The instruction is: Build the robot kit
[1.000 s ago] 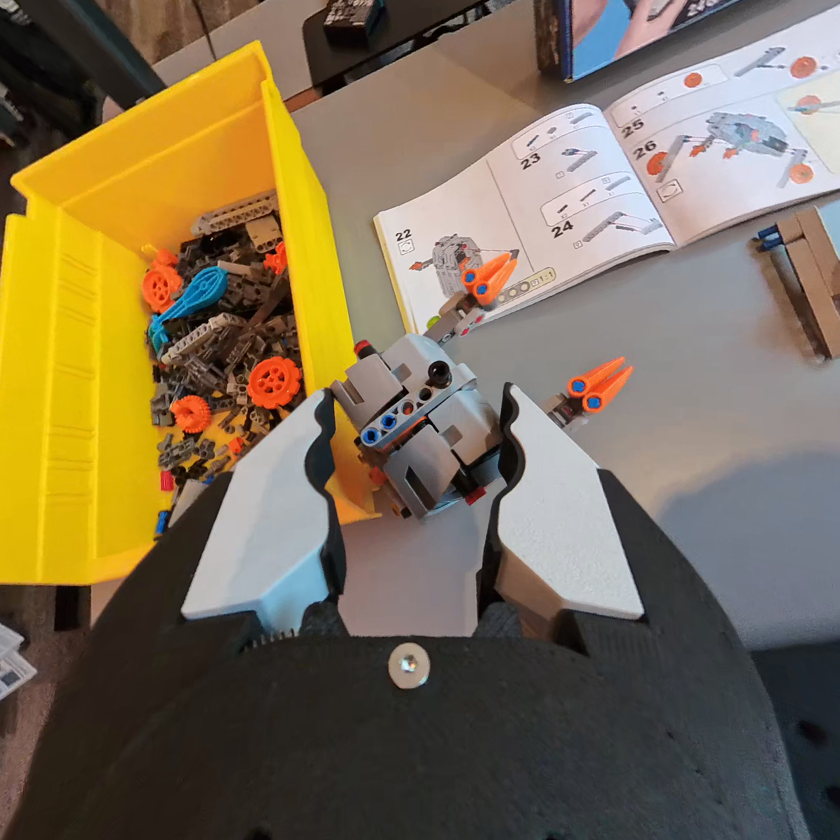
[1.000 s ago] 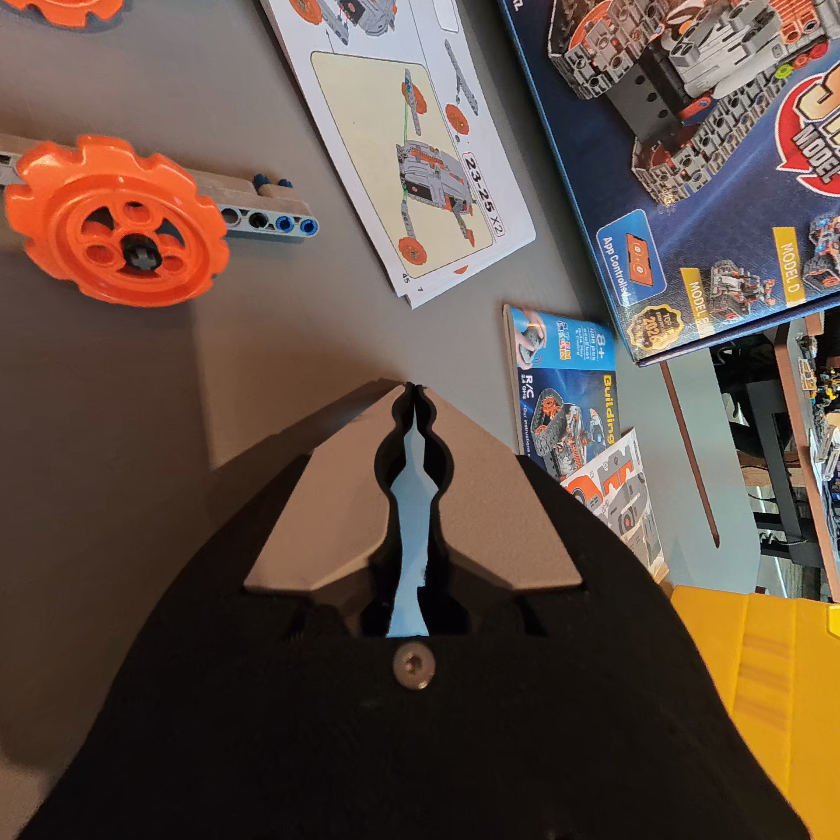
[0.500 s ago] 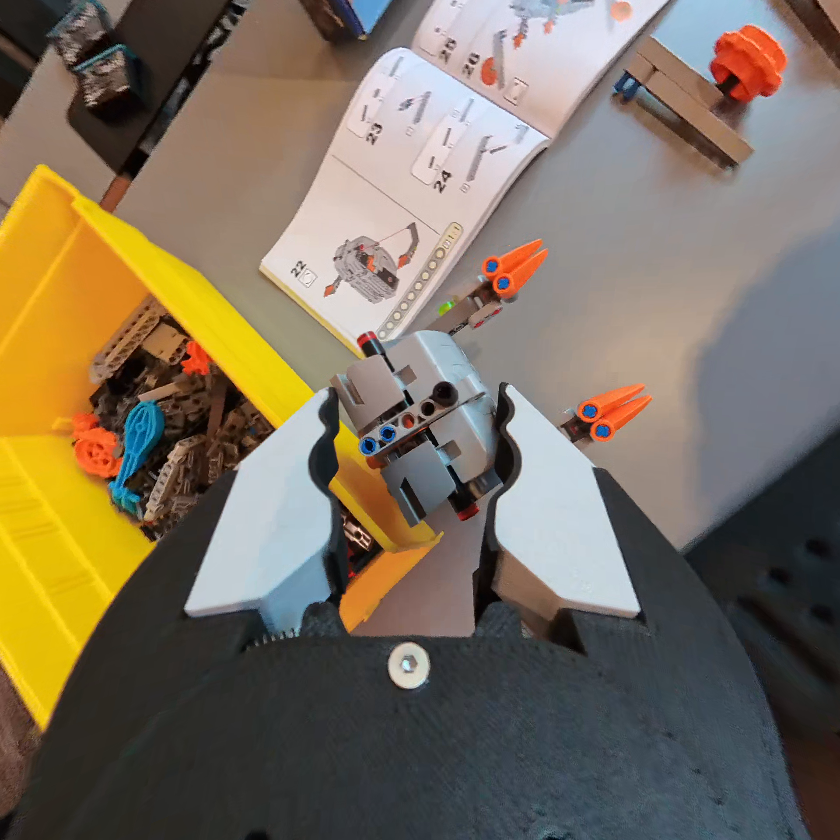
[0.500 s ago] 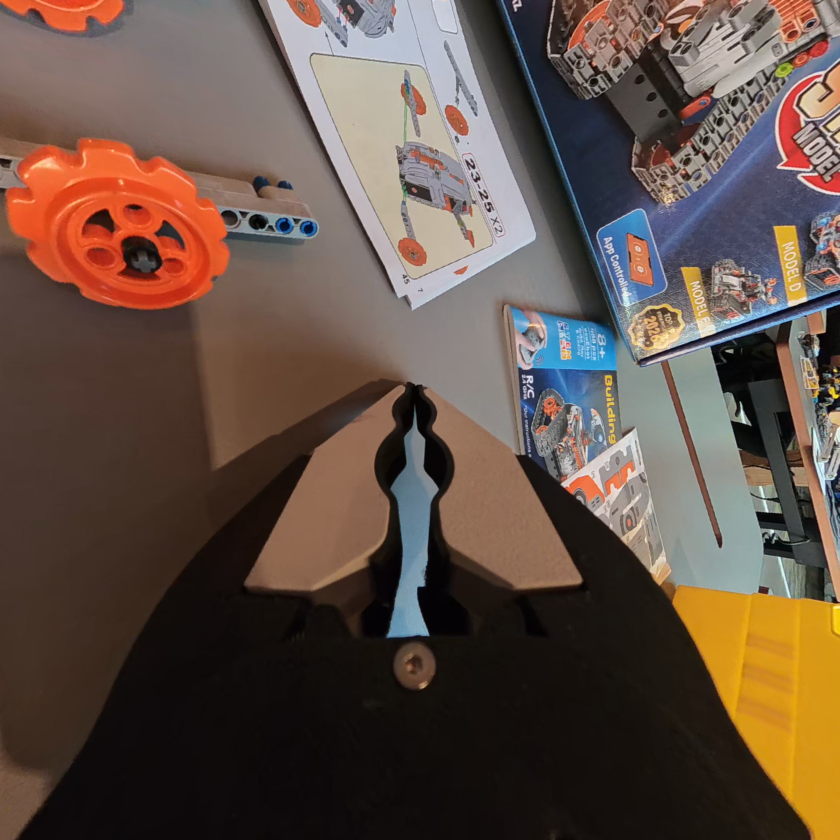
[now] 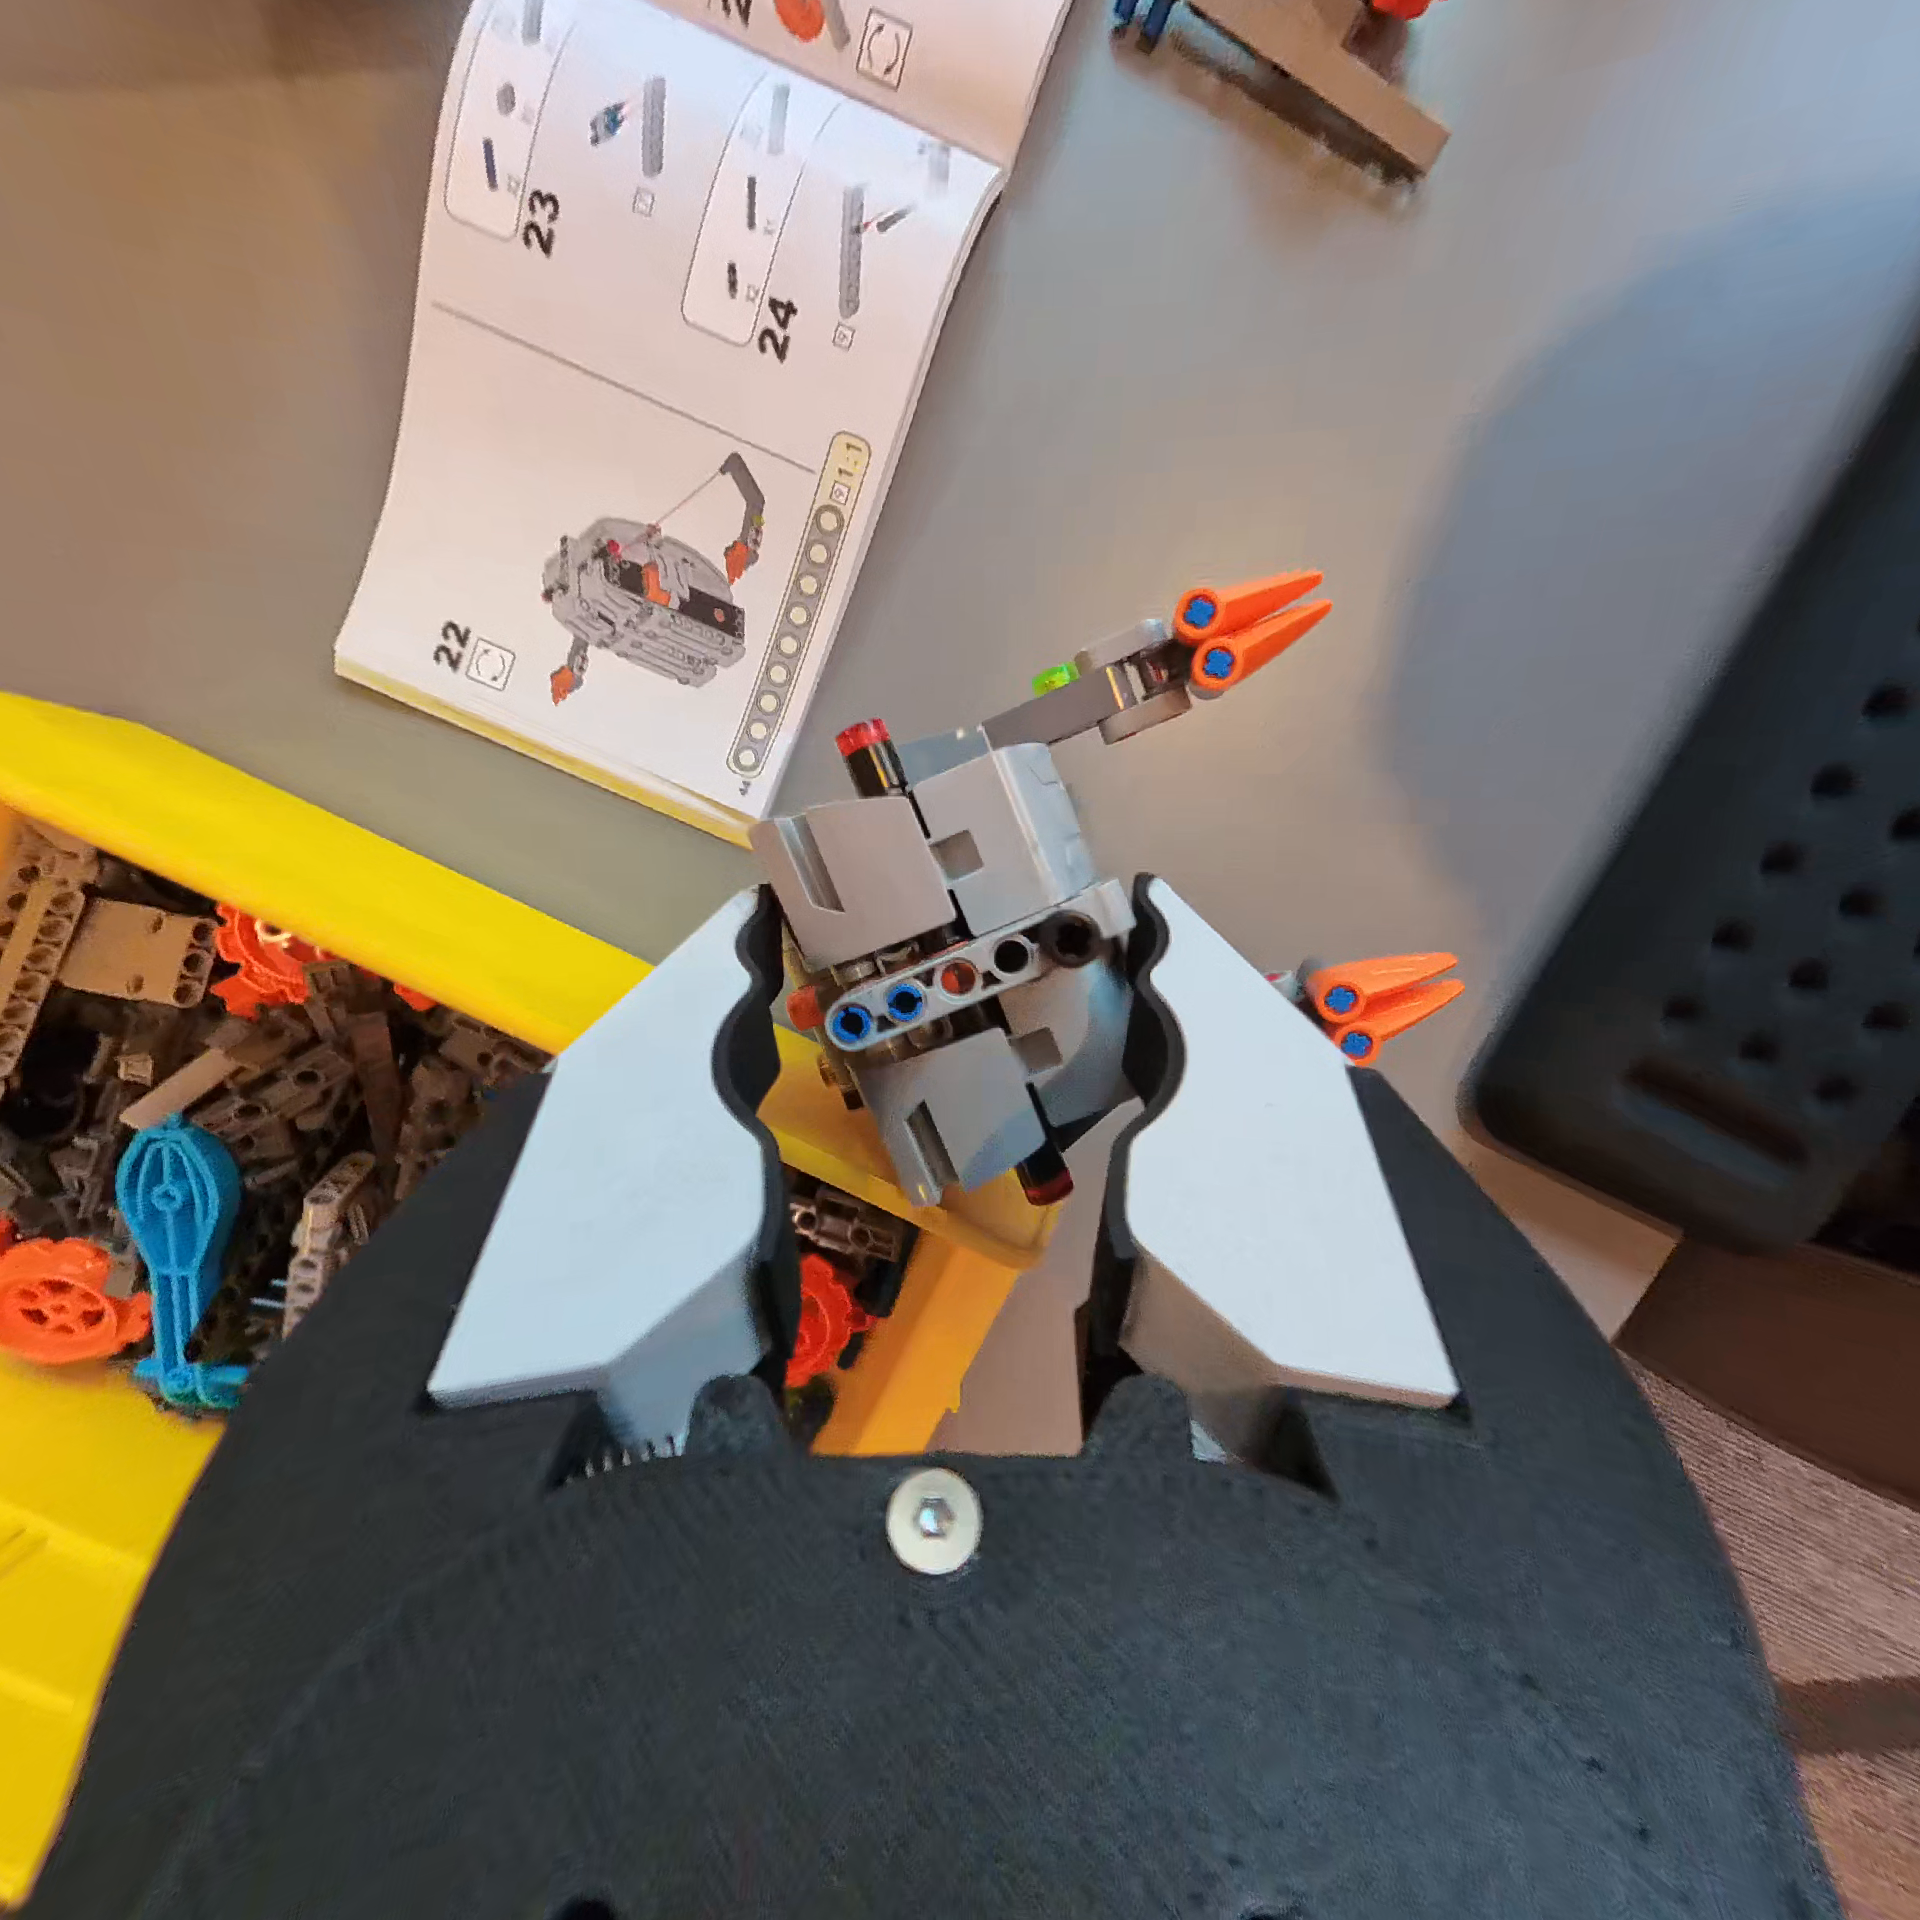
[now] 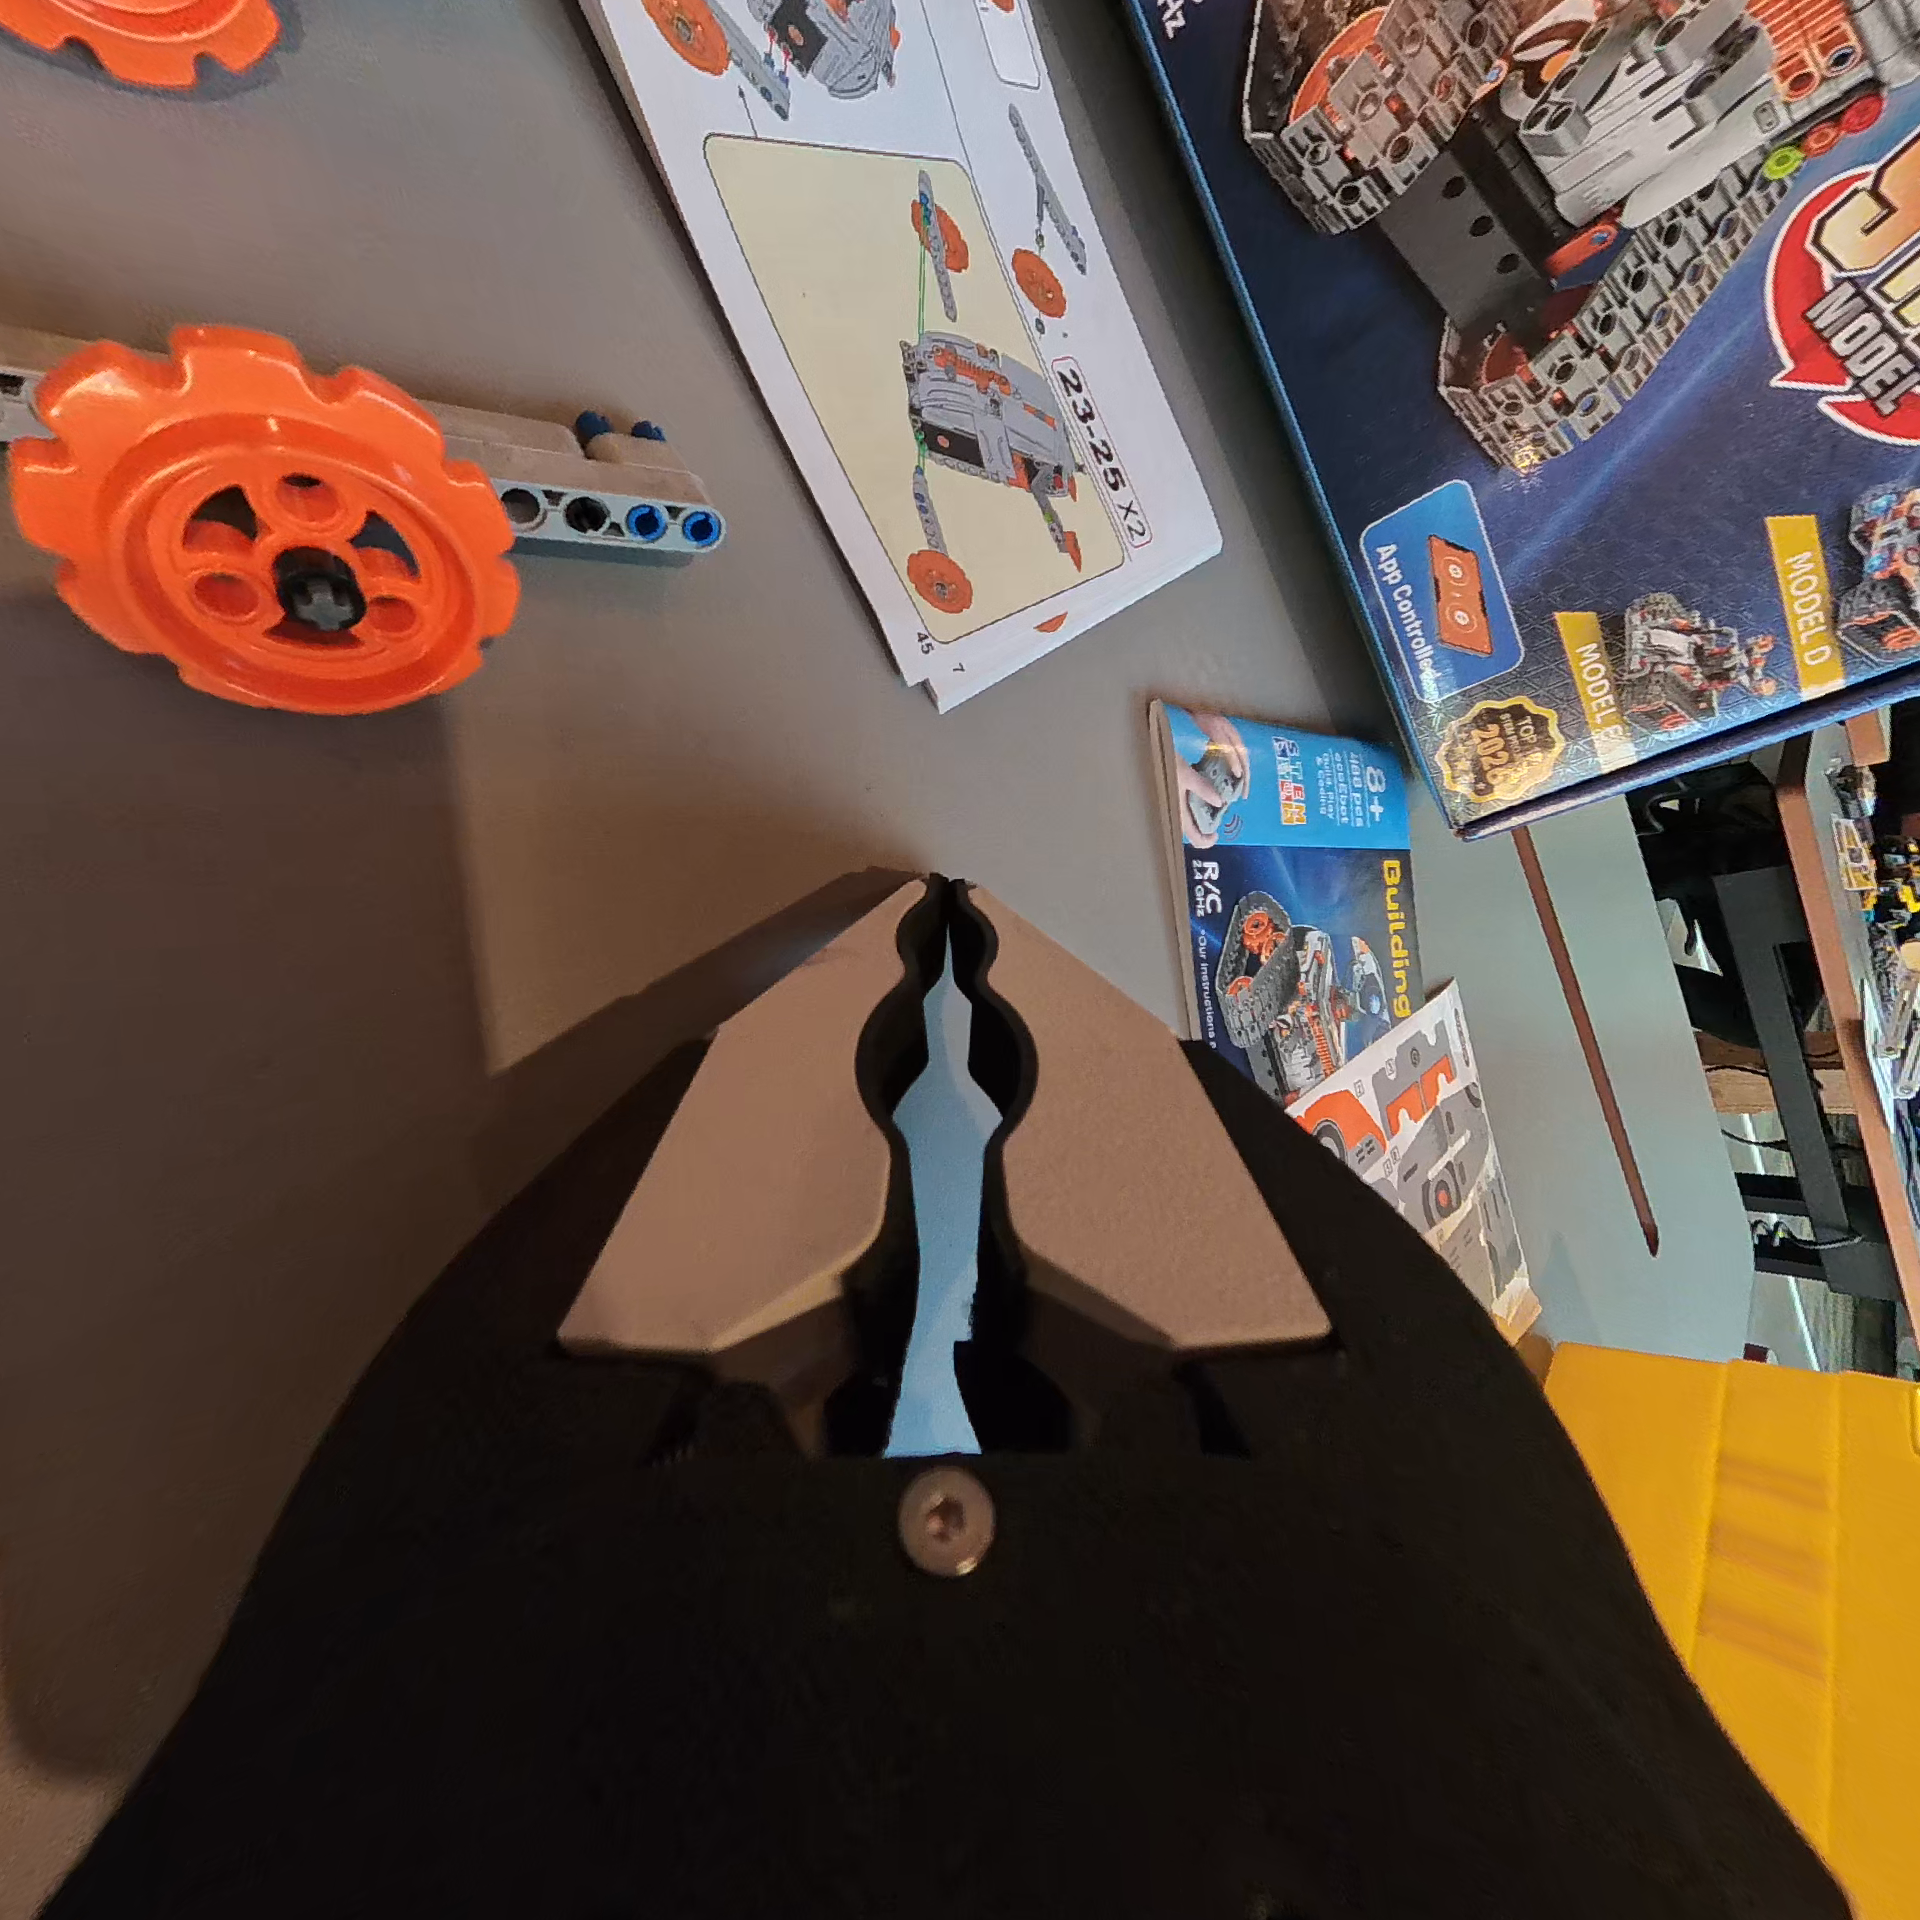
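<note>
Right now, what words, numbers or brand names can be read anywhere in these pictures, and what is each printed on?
I won't repeat the writing itself; here is what bears it.
Open white instruction booklet: printed step numbers, legible.
Large blue toy box: bold lettering and badges, legible.
Small blue leaflet: title readable, fine print too small.
Grey brick model in the left claw: no writing.

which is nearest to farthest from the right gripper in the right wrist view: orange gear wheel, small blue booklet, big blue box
From the shut right gripper:
1. small blue booklet, just right of the fingertips.
2. orange gear wheel, far left, on a grey beam.
3. big blue box, upper right corner.
</note>
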